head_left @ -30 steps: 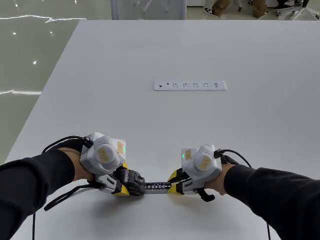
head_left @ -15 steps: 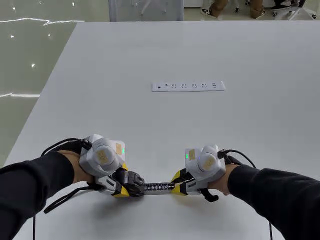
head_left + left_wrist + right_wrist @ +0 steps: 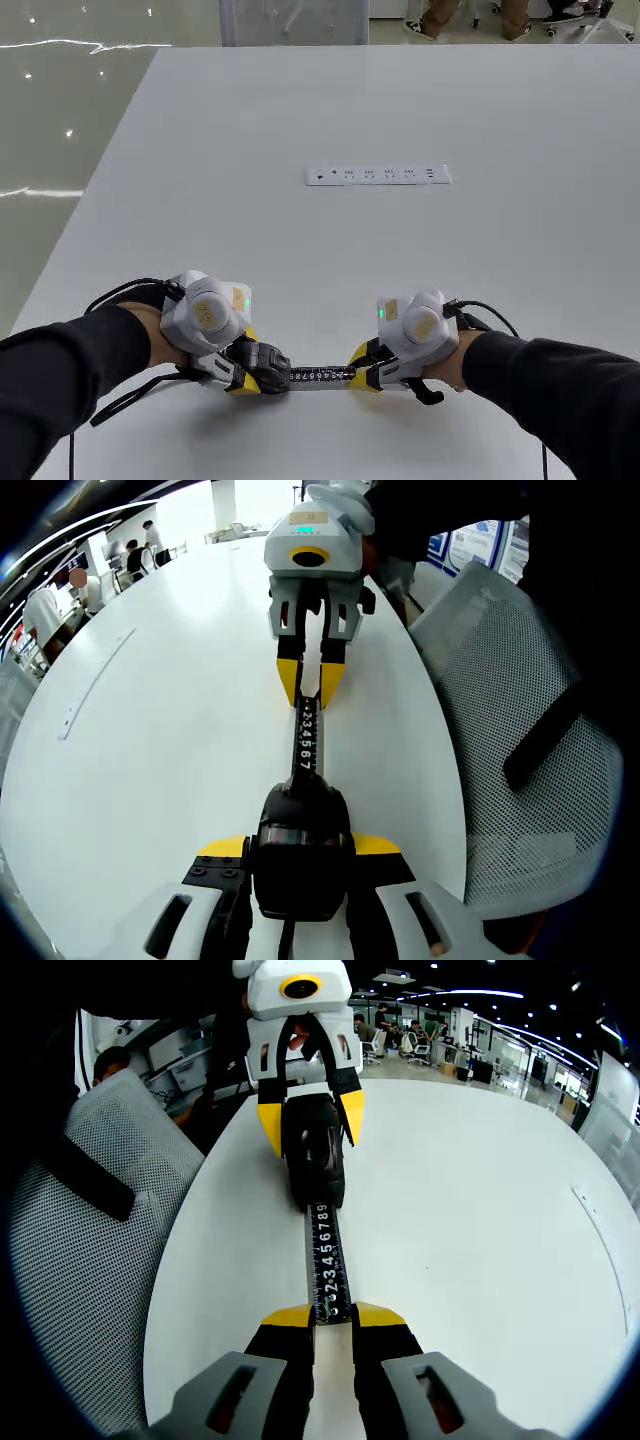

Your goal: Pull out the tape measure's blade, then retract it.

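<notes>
Head view: at the lower left of the frame a dark-sleeved forearm comes in nearly level. Its left hand-held gripper (image 3: 244, 373) is clamped on the black tape measure (image 3: 264, 366), close over the white worktop (image 3: 470, 100). From the case a short stretch of blade (image 3: 320, 375) runs right to the right hand-held gripper (image 3: 358, 368). That gripper's yellow-tipped jaws are pinched narrow on the blade's end, and its forearm enters from the lower right. A white power strip (image 3: 378, 175) lies well apart, above the middle of the frame.
</notes>
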